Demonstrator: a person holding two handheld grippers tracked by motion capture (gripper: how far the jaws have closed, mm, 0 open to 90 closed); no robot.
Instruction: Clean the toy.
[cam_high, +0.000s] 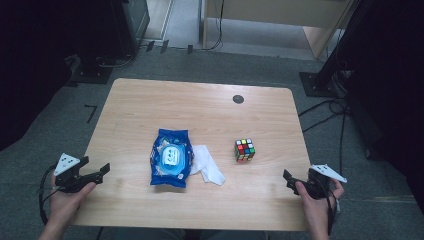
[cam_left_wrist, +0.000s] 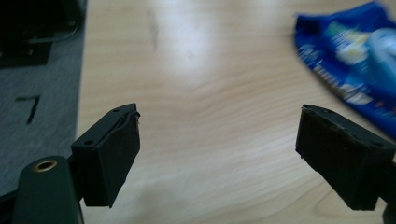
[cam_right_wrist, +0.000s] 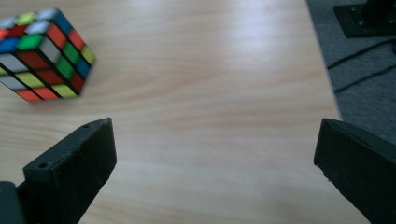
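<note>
Landmark: the blue wipes pack (cam_high: 171, 157) is lying flat near the middle of the table (cam_high: 200, 107); every place below is being given from it.
White wipe: a crumpled wipe (cam_high: 206, 164) is lying just beside the pack on its right, touching or nearly touching its edge; I cannot tell which.
Cube: a colour cube (cam_high: 244, 149) is sitting well to the right of the pack, past the wipe and apart from both.
Left hand-held gripper: the left hand-held gripper (cam_high: 95, 172) is hovering well to the left of the pack at the table's near-left edge, its jaws standing wide apart and gripping nothing; in the left gripper view (cam_left_wrist: 218, 154) the pack (cam_left_wrist: 350, 65) is lying ahead and off to the right.
Right hand-held gripper: the right hand-held gripper (cam_high: 290, 181) is waiting far right of the pack, nearer than the cube, jaws likewise spread and empty; in the right gripper view (cam_right_wrist: 215, 158) the cube (cam_right_wrist: 42, 53) is showing up ahead on the left.
Step in hand: both seem to be poised before a first reach, likely left for the pack, right for the wipe or cube.
Doing it well: the left one should be swinging right to centre the pack between its jaws, coming in low and pinching a crimped end, since the film is probably slippery and soft.
Watch for: nudging the loose wipe.
</note>
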